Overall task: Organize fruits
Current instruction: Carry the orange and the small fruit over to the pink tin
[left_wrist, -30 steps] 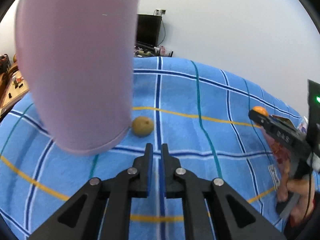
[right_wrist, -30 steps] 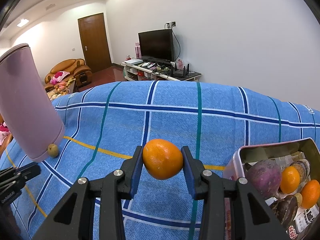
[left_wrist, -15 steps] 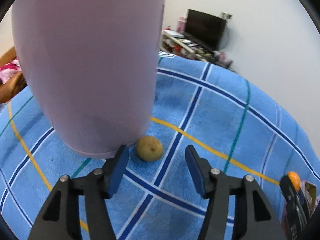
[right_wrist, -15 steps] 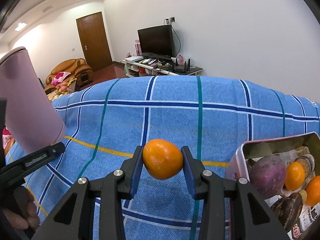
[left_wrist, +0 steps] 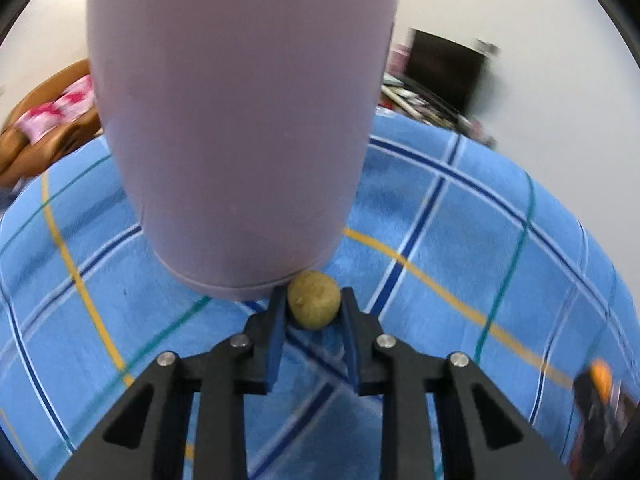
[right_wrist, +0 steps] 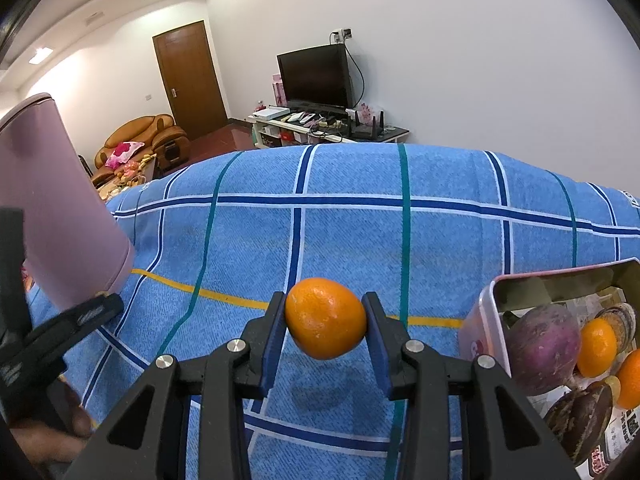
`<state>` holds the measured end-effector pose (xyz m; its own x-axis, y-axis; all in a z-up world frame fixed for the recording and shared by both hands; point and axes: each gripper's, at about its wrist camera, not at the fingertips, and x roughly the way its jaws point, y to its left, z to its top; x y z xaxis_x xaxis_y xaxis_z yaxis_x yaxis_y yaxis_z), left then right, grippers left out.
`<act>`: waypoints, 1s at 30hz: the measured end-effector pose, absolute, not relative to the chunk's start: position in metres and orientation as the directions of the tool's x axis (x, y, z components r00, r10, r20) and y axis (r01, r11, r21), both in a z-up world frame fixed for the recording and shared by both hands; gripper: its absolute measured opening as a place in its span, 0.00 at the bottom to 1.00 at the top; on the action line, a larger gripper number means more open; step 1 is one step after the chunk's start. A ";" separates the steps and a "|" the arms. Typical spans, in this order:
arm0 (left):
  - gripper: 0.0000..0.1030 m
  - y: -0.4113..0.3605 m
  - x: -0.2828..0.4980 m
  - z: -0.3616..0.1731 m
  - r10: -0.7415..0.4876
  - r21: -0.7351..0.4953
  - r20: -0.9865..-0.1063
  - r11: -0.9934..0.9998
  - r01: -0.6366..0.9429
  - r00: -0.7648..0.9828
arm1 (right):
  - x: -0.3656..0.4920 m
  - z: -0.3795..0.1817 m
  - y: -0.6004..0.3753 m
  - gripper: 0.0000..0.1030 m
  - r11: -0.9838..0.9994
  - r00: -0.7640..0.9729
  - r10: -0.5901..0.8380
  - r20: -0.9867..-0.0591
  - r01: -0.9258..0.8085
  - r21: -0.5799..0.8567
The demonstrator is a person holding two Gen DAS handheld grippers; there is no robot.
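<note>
We see our left tongs (left_wrist: pixel 313 306) closing around a small round yellow-brown fruit (left_wrist: pixel 313 299) that lies on the blue plaid cloth (left_wrist: pixel 460 240) covering the bench, right against the foot of a tall pale pink tumbler (left_wrist: pixel 240 120). The blue pads sit on both sides of the fruit and appear to touch it. Our right tongs (right_wrist: pixel 325 320) are clamped on a round orange tangerine (right_wrist: pixel 326 318), lifted clear above the cloth. To the right of them stands an open pink-rimmed metal tin (right_wrist: pixel 556 284), holding a purple round root (right_wrist: pixel 544 344), two more small oranges (right_wrist: pixel 598 346) and some dark brown pieces.
</note>
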<state>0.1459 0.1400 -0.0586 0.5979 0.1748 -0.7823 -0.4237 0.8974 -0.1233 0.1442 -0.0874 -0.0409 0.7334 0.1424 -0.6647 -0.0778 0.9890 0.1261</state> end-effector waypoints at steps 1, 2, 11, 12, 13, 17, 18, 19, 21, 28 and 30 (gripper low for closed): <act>0.26 0.147 0.140 -0.058 0.123 -0.141 -0.785 0.919 -0.368 0.607 | 0.144 -0.041 -0.087 0.39 0.989 0.735 0.141 -0.663 -0.078 0.124; 0.26 0.157 0.135 -0.057 0.057 -0.181 -0.784 0.932 -0.315 0.618 | 0.143 -0.040 -0.087 0.39 0.989 0.738 0.141 -0.660 -0.079 0.122; 0.26 0.200 0.088 -0.046 -0.176 -0.301 -0.651 0.953 -0.038 0.739 | 0.134 -0.035 -0.080 0.39 0.989 0.768 0.148 -0.624 -0.100 0.112; 0.26 0.202 0.085 -0.040 -0.185 -0.309 -0.621 0.951 -0.021 0.762 | 0.132 -0.033 -0.079 0.39 0.988 0.775 0.151 -0.613 -0.103 0.113; 0.26 0.199 0.072 -0.034 -0.176 -0.294 -0.594 0.956 -0.008 0.785 | 0.130 -0.032 -0.078 0.39 0.988 0.784 0.156 -0.601 -0.109 0.113; 0.26 0.179 0.062 -0.026 -0.094 -0.180 -0.544 0.984 -0.006 0.834 | 0.119 -0.025 -0.074 0.39 0.981 0.812 0.192 -0.552 -0.152 0.117; 0.26 0.180 0.054 -0.023 -0.082 -0.171 -0.536 0.985 -0.013 0.840 | 0.117 -0.024 -0.072 0.39 0.978 0.816 0.209 -0.539 -0.169 0.123; 0.26 0.178 0.054 -0.023 -0.068 -0.167 -0.533 0.986 -0.026 0.843 | 0.114 -0.023 -0.070 0.39 0.973 0.819 0.229 -0.526 -0.188 0.132; 0.26 0.163 0.063 -0.023 -0.040 -0.155 -0.538 0.987 -0.052 0.842 | 0.109 -0.022 -0.066 0.39 0.966 0.819 0.259 -0.511 -0.215 0.145; 0.26 0.141 0.063 -0.021 0.015 -0.127 -0.494 0.988 -0.090 0.870 | 0.095 -0.020 -0.053 0.39 0.957 0.824 0.289 -0.487 -0.249 0.148; 0.26 0.142 0.058 -0.019 0.024 -0.123 -0.479 0.988 -0.094 0.878 | 0.090 -0.019 -0.050 0.39 0.965 0.834 0.261 -0.487 -0.234 0.116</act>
